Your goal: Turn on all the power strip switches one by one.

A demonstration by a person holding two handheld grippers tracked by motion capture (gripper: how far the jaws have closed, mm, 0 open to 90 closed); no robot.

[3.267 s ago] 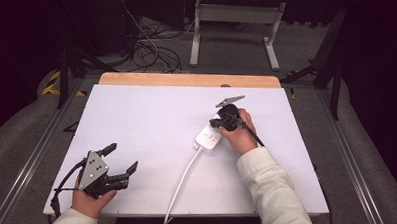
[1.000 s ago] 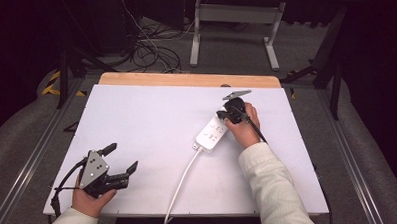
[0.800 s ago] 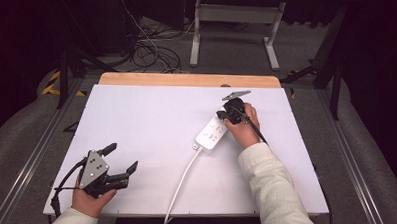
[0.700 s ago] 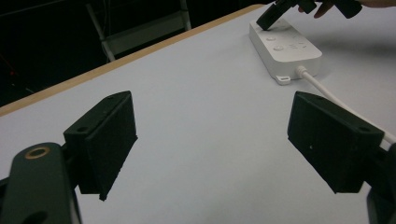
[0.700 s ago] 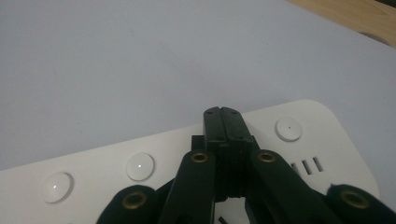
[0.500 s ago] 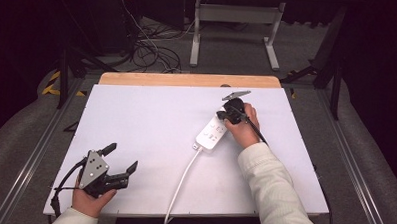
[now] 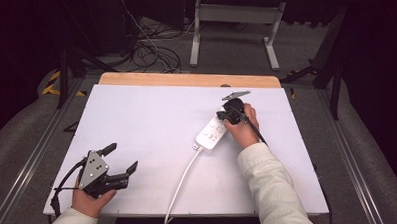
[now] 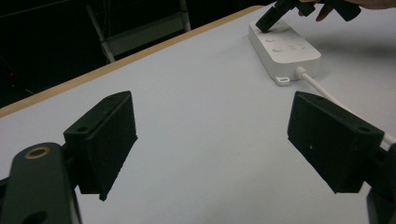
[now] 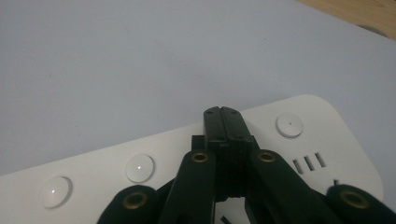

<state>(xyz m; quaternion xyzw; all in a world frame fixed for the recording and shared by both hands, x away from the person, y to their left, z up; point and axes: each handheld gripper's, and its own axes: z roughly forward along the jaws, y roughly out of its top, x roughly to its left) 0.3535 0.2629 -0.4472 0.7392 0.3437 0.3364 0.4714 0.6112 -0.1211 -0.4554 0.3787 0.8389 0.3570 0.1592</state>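
The right gripper [image 7: 225, 114], jaws pressed together on nothing, tips down on the power strip [image 7: 211, 134]; well away, the left gripper [image 7: 118, 162] gapes wide, empty.

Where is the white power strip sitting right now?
In the high view the power strip lies right of centre on the table, under the right gripper, its cord trailing toward the near edge.
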